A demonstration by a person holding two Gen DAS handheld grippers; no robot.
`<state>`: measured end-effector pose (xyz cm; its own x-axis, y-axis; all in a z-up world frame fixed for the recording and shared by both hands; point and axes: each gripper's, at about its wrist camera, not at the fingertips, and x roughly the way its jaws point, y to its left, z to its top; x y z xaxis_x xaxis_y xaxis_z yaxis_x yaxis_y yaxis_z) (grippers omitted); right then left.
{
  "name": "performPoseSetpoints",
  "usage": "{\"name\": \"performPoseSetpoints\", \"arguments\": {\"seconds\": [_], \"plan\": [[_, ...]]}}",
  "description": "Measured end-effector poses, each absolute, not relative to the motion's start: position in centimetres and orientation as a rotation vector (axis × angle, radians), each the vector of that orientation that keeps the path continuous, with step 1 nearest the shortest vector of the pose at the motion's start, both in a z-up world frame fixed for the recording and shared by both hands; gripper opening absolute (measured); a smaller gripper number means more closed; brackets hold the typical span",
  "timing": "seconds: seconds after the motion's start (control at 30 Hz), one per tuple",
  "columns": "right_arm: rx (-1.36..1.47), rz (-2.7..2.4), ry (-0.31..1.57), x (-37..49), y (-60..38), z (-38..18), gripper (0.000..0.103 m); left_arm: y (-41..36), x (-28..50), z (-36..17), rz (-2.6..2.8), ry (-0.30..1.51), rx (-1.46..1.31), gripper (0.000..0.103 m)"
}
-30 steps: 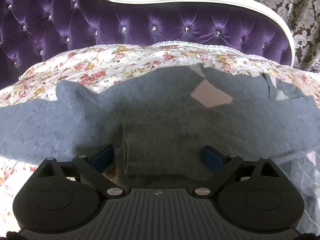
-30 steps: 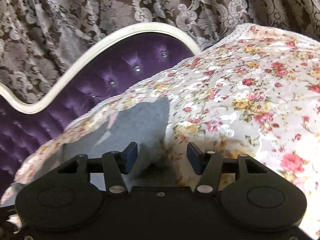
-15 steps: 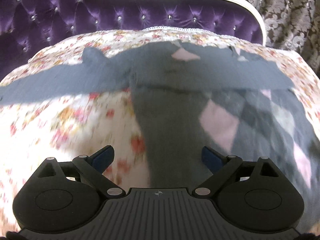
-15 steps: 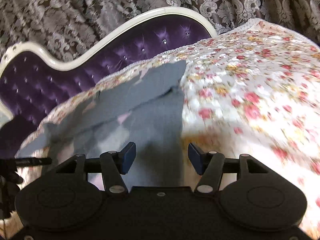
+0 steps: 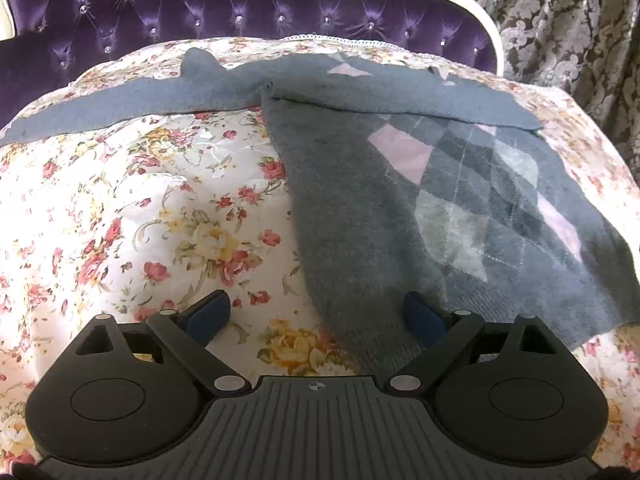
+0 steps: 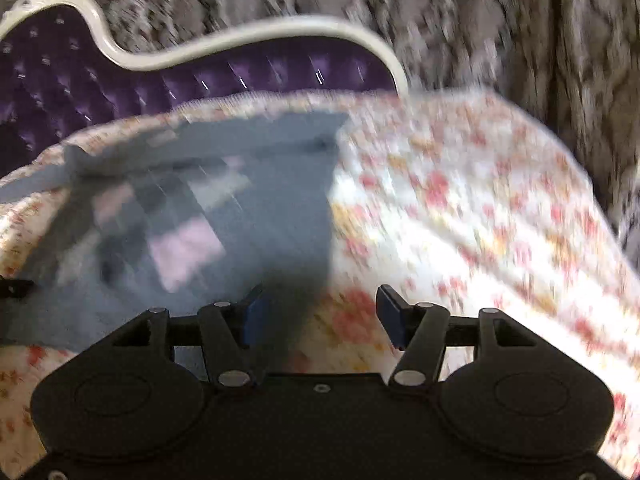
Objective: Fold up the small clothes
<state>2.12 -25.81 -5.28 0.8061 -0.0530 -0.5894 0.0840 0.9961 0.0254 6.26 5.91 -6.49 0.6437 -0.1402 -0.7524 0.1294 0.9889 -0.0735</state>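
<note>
A small grey sweater [image 5: 460, 184] with pink and light argyle diamonds lies on the floral bedspread [image 5: 140, 208]. One sleeve stretches left across the far side [image 5: 120, 100]; the other is folded down over the body to the hem. My left gripper [image 5: 316, 314] is open above the hem's left part, its right finger over the knit. In the blurred right wrist view the sweater [image 6: 224, 220] lies left of centre. My right gripper [image 6: 320, 312] is open over its lower right corner and the bedspread [image 6: 460, 220].
A purple tufted headboard [image 5: 240, 12] with a white frame stands behind the bed, also in the right wrist view [image 6: 200, 76]. Patterned brown curtains [image 5: 568, 20] hang behind and to the right. The bedspread drops away at the right edge.
Both grippers have pulled back from the far side of the sweater toward the hem. The sleeve has come down over the body. The right view is now blurred by motion.
</note>
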Motion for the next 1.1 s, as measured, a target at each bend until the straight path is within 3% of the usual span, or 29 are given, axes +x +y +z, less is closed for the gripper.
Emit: {"name": "performPoseSetpoints", "arguments": {"seconds": [0.17, 0.67, 0.8, 1.1], "plan": [[0.064, 0.107, 0.555, 2.4, -21.3, -3.5, 0.064, 8.3, 6.1, -5.1, -0.091, 0.799, -0.045, 0.088], [0.058, 0.245, 0.682, 9.6, -13.0, -7.8, 0.065, 25.3, 13.7, -2.6, 0.212, 0.708, -0.314, 0.088], [0.026, 0.241, 0.705, 9.7, -12.2, -8.1, 0.073, 28.7, 16.3, -2.7, 0.272, 0.705, -0.369, 0.088], [0.049, 0.289, 0.778, 12.5, -10.6, -7.6, 0.076, 34.3, 21.7, -4.0, 0.342, 0.710, -0.419, 0.088]]}}
